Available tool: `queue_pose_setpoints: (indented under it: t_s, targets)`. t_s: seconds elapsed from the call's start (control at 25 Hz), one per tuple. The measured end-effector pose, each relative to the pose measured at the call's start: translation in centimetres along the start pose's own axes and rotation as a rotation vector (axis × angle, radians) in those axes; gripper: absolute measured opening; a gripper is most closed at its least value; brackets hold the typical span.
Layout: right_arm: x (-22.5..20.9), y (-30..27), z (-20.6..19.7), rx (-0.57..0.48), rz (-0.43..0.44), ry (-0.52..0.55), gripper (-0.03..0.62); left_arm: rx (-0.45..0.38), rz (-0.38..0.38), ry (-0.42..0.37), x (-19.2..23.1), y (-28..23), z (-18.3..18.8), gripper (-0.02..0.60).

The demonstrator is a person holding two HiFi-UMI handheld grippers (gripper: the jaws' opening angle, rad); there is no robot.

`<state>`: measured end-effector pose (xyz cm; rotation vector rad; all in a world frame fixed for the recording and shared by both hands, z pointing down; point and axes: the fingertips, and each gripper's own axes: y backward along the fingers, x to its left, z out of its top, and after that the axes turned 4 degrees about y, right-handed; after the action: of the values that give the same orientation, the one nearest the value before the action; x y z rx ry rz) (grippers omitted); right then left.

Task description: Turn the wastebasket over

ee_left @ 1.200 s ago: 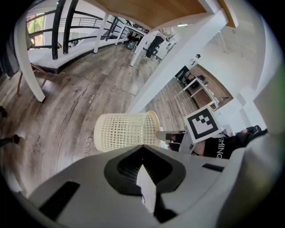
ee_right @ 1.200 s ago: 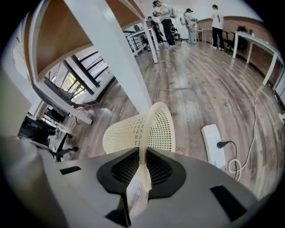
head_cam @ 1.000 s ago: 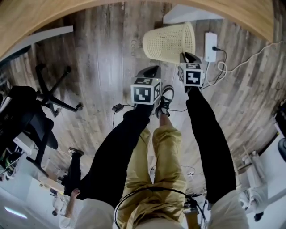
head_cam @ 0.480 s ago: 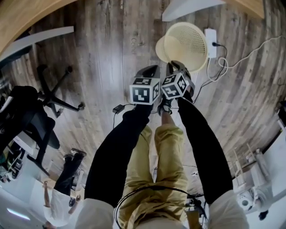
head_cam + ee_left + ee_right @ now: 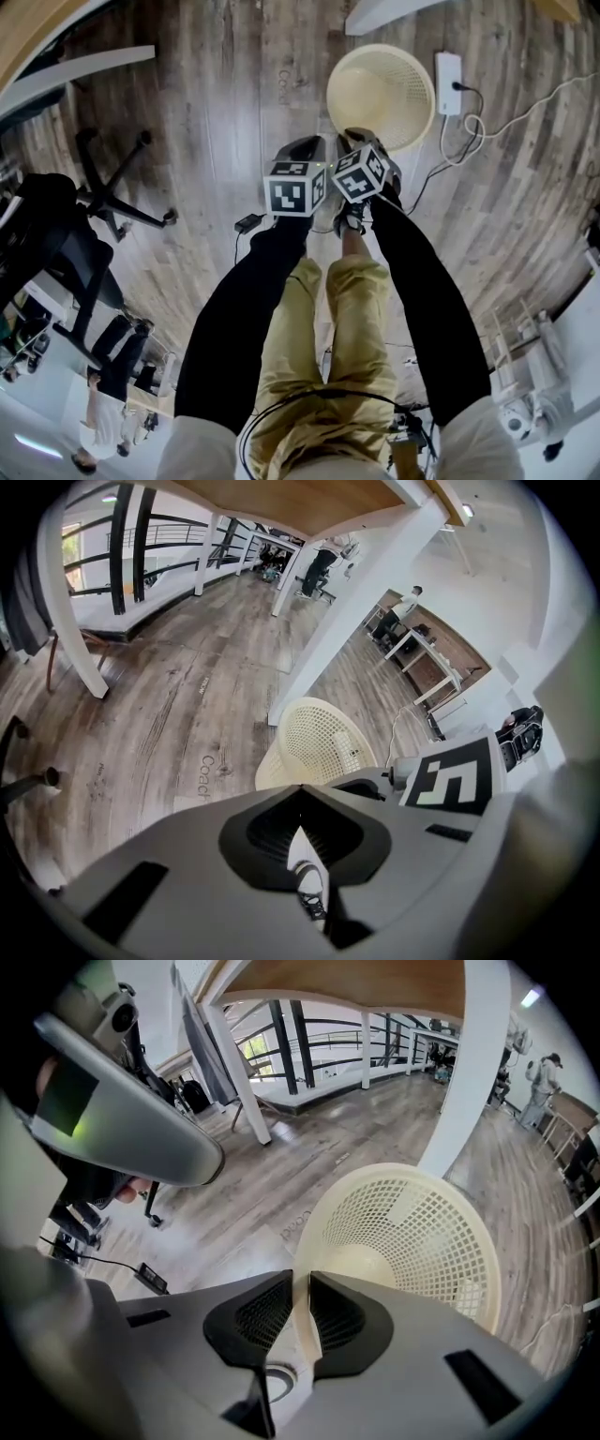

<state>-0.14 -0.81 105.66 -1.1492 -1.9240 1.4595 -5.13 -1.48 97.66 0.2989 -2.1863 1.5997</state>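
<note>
The cream mesh wastebasket stands on the wooden floor with its mouth facing up. In the right gripper view its perforated wall fills the middle. My right gripper is shut on the basket's near rim, and the rim runs between the black pads. My left gripper hangs just left of it, apart from the basket, with its jaws together and nothing held. In the left gripper view, the basket sits just beyond the jaws, with the right gripper's marker cube beside it.
A white power strip with cables lies right of the basket. A white post foot stands behind it. A small black adapter lies on the floor at the left, a black office chair farther left. My shoe is below the grippers.
The basket has swung from lying on its side to standing mouth up. My right gripper rolled and moved left with the rim in its jaws. The left gripper shifted slightly.
</note>
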Motion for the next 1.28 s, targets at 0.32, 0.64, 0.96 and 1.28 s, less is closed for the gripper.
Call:
queue_pose_setpoints:
  t_s: [0.32, 0.64, 0.96, 1.28]
  targets:
    - [1.6, -0.6, -0.6, 0.000, 0.106, -0.064, 0.066, 0.006, -0.003, -0.002, -0.1, -0.1, -0.3, 0.002]
    - [1.1, 1.3, 0.0, -0.034, 0.098, -0.123, 0.066, 0.008, 0.002, -0.019, -0.5, 0.8, 0.0, 0.002]
    - [-0.4, 9.8, 1.7, -0.093, 0.033, -0.251, 0.064, 0.010, -0.014, -0.058, -4.0, 5.9, 1.7, 0.002]
    - [-1.5, 25.5, 9.0, -0.253, -0.070, -0.200, 0.021, -0.099, -0.083, -0.273, -11.8, 17.4, 7.3, 0.002]
